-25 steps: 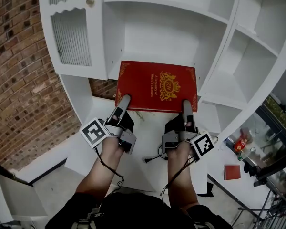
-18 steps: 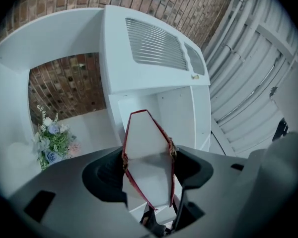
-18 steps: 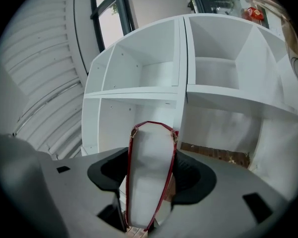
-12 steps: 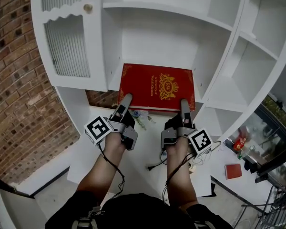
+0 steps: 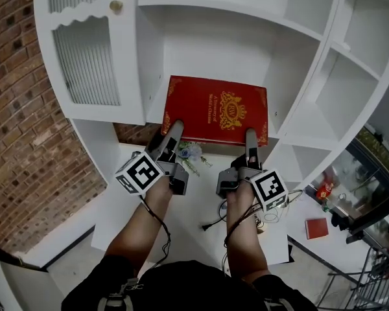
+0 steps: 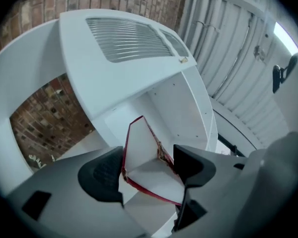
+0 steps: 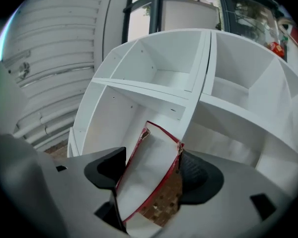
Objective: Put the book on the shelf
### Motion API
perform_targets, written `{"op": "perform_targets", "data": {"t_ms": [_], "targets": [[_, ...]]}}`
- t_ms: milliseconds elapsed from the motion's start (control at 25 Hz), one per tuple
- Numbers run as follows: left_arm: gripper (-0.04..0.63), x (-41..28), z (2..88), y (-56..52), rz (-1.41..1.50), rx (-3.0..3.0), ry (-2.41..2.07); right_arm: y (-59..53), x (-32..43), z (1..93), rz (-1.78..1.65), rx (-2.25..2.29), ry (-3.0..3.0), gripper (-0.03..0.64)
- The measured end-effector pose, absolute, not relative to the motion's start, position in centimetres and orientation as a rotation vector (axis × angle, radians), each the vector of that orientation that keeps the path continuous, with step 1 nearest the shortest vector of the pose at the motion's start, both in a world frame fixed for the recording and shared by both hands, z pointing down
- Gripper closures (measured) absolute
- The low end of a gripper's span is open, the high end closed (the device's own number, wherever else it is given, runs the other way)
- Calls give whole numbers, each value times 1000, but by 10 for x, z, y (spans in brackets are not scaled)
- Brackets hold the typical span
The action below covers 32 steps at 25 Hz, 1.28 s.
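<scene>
Red hardback book (image 5: 217, 112) lies flat, gilt cover up, on a board of the white bookcase (image 5: 207, 50). It sits in the open compartment just right of the bookcase's louvred door (image 5: 84, 57), with its near edge at the board's front. Left gripper (image 5: 172, 133) has the book's near left corner between its fingers (image 6: 102, 172). Right gripper (image 5: 249, 141) has the near right corner between its fingers (image 7: 201, 175). Both sets of jaws are opening, one finger above the cover and one below. The pads look just off the covers rather than pressing, though the gap is too thin to be sure.
</scene>
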<state>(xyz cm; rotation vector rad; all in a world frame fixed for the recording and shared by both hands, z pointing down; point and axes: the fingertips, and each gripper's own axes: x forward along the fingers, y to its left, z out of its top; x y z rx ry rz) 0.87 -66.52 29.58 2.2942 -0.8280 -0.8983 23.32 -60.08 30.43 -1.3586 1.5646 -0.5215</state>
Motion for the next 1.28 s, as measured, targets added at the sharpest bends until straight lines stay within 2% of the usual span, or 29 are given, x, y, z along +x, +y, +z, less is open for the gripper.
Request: {"op": "perform_targets", "data": {"t_ms": [240, 720, 840, 920, 1280], "targets": [[268, 10, 293, -667, -843, 2394, -928, -598, 241, 295, -302, -1638, 1620, 250], [268, 8, 271, -660, -664, 2718, -1399, -592, 238, 270, 164, -2004, 1697, 269], [300, 11, 264, -656, -605, 2798, -1504, -594, 234, 265, 236, -2031, 1723, 292], [359, 15, 261, -654, -574, 2833, -1550, -594, 232, 263, 269, -2048, 1735, 305], [365, 26, 251, -667, -453, 2861, -1573, -604, 238, 256, 252, -2077, 1771, 305]]}}
